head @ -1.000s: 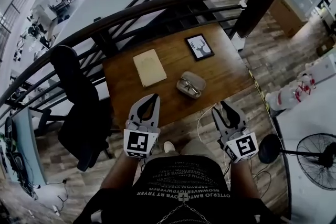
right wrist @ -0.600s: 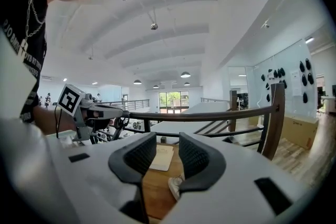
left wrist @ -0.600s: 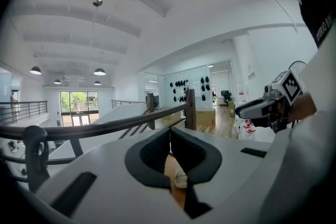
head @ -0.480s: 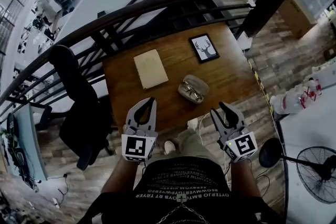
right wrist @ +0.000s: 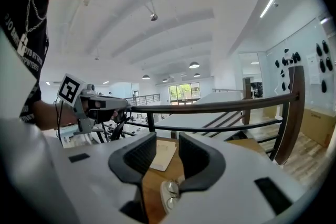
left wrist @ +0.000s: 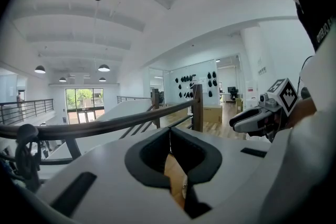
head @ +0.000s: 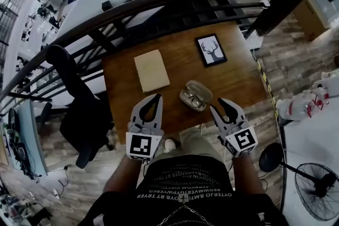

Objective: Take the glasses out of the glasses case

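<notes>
An open pale glasses case (head: 195, 96) lies near the front edge of the wooden table (head: 233, 79), with the glasses (head: 193, 98) inside it. My left gripper (head: 152, 99) hovers over the table's front edge, left of the case, its fingertips touching with nothing between them. My right gripper (head: 221, 107) sits just right of the case, open and empty. In the right gripper view the case (right wrist: 169, 194) shows low between the spread jaws (right wrist: 167, 147). The left gripper view (left wrist: 169, 136) shows only a sliver of table through its jaws.
A beige notebook (head: 151, 70) lies behind the left gripper, and a framed deer picture (head: 210, 50) stands at the back right. A dark railing (head: 159, 0) runs behind the table. A black chair (head: 79, 108) stands to the left and a fan (head: 318, 188) at the lower right.
Both grippers have moved forward toward the table, and the right one now sits close beside the case. The jaws keep their states.
</notes>
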The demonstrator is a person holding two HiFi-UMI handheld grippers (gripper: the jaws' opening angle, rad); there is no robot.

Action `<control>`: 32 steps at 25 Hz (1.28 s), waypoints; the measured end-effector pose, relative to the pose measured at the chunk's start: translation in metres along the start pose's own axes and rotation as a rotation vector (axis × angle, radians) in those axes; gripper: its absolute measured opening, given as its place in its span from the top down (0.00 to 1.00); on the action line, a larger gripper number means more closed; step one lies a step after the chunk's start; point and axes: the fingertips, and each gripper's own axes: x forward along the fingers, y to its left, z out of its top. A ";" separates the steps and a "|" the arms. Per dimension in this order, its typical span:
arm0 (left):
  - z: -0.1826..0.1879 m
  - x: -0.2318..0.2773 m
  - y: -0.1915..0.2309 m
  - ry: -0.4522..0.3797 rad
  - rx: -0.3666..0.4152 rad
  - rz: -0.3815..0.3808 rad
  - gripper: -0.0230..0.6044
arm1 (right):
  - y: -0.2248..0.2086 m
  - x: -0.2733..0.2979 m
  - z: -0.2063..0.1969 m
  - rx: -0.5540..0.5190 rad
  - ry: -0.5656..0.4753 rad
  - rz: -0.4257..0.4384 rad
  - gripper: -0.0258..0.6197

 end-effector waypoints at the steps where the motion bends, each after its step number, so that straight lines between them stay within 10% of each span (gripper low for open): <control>1: 0.000 0.005 0.001 -0.001 -0.001 0.003 0.92 | -0.005 0.007 -0.003 -0.004 0.012 0.008 0.76; 32: -0.113 0.066 0.008 0.152 -0.088 0.015 0.92 | -0.035 0.121 -0.206 0.142 0.267 0.117 0.78</control>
